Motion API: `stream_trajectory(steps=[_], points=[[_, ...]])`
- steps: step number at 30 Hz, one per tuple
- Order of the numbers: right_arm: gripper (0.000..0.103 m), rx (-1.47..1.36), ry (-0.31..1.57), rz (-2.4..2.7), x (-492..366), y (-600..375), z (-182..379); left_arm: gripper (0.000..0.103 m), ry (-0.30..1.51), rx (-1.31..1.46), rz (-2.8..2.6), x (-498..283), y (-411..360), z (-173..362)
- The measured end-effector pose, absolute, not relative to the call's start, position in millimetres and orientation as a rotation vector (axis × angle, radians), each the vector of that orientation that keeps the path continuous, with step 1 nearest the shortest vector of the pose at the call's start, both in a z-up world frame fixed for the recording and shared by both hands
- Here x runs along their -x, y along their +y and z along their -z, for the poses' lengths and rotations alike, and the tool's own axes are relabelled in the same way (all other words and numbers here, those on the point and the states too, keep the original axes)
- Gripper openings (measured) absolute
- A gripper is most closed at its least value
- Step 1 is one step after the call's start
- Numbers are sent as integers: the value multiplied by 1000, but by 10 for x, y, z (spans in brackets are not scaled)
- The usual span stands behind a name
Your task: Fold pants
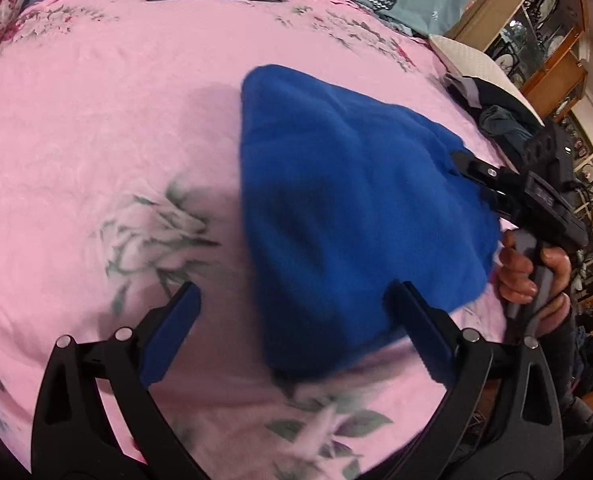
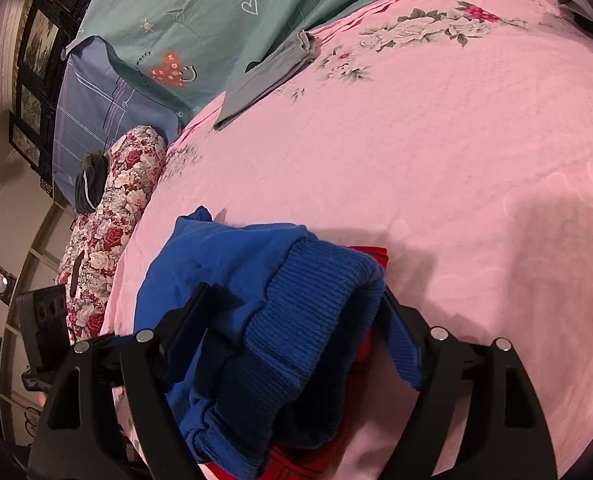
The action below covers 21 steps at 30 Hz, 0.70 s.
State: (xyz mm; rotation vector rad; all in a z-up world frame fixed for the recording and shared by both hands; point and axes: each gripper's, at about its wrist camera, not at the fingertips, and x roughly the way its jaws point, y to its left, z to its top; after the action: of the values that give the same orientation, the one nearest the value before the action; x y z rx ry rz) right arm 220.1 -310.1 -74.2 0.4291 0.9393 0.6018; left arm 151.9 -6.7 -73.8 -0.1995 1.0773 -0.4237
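pants (image 2: 280,320): red lining, right view only

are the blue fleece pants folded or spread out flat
Folded: the blue fleece pants lie as a compact doubled bundle on the pink floral bedsheet, not spread.

A pair of bright blue fleece pants (image 1: 348,208) lay bunched on a pink floral bedsheet (image 1: 96,120), folded into a rough wedge that narrowed to a rounded end farther up the bed. In the right wrist view, the ribbed knit waistband (image 2: 312,300) stood raised and curled over, with a strip of red fabric (image 2: 370,254) showing beneath it.
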Motion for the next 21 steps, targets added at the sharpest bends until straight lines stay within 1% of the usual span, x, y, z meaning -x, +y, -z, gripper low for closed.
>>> stream_trajectory(steps=[1, 3, 4, 5, 8, 13, 16, 18, 21], points=[[80, -429, 938, -602, -2201, -3099, 745, 95, 1074, 198, 438, -1485, -86, 735], [80, -426, 938, -601, -2201, -3098, 747, 78, 1060, 179, 455, -1419, -158, 728], [78, -428, 938, -599, -2202, -3102, 749, 74, 1059, 179, 464, -1399, -188, 727], [76, -434, 938, -599, -2203, -3106, 752, 71, 1056, 177, 460, -1384, -208, 721], [72, -455, 935, -607, -2198, -3133, 761, 72, 1060, 179, 444, -1392, -213, 730], [68, -477, 932, -615, -2198, -3154, 767, 76, 1085, 209, 456, -1449, -189, 742], [68, -481, 930, -620, -2197, -3159, 768, 85, 1090, 174, 437, -1451, -298, 736], [70, -477, 923, -629, -2190, -3151, 768, 93, 1094, 135, 430, -1465, -386, 741], [73, -453, 929, -636, -2192, -3119, 764, 100, 1085, 90, 420, -1465, -484, 755]])
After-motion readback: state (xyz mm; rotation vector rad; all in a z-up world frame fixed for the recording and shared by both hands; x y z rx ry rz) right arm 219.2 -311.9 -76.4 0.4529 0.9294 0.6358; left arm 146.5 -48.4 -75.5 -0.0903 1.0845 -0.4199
